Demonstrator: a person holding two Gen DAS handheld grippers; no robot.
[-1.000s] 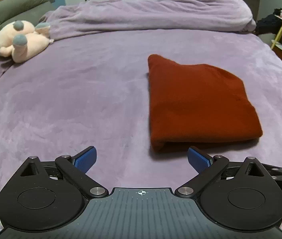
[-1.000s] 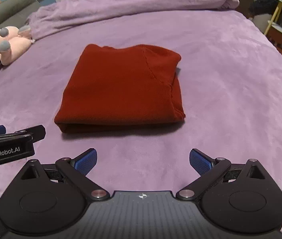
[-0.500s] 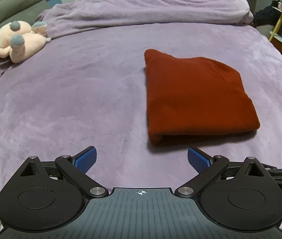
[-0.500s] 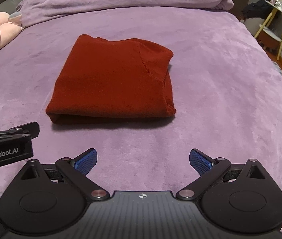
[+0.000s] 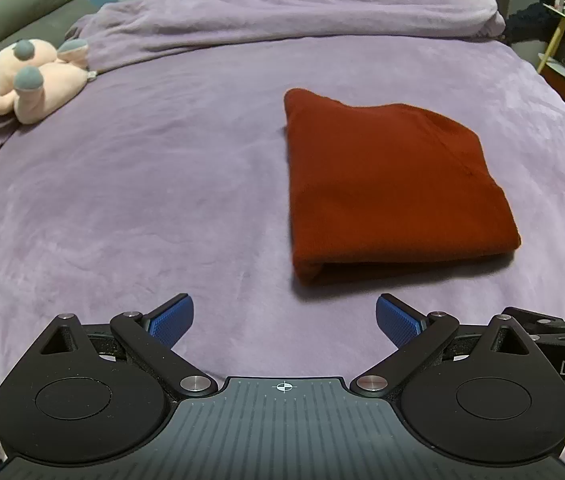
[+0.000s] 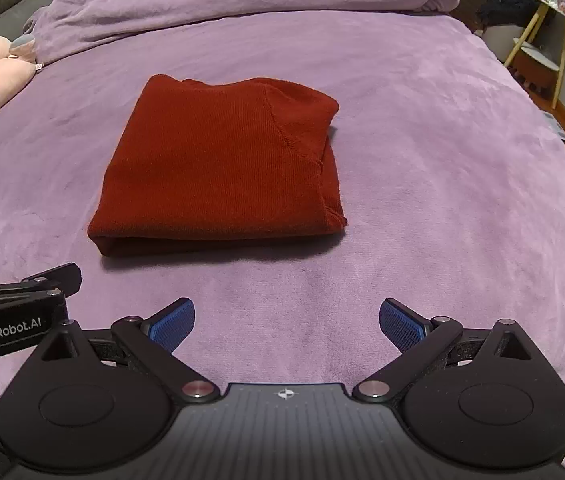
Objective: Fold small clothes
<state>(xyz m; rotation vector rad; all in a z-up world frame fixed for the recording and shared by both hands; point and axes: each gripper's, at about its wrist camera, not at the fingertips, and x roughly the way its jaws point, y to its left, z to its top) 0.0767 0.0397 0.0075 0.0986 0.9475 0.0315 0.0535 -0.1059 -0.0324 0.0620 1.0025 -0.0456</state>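
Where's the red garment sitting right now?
The folded red garment lies flat on the purple blanket, just ahead of both open grippers: centre-left in the right wrist view, right of centre in the left wrist view, untouched.

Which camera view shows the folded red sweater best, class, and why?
The right wrist view: the sweater lies near the middle of the picture, with its knit ribs, seam and folded front edge sharp. The left wrist view shows the same sweater off to the right, softer, its right side seen at a slant.
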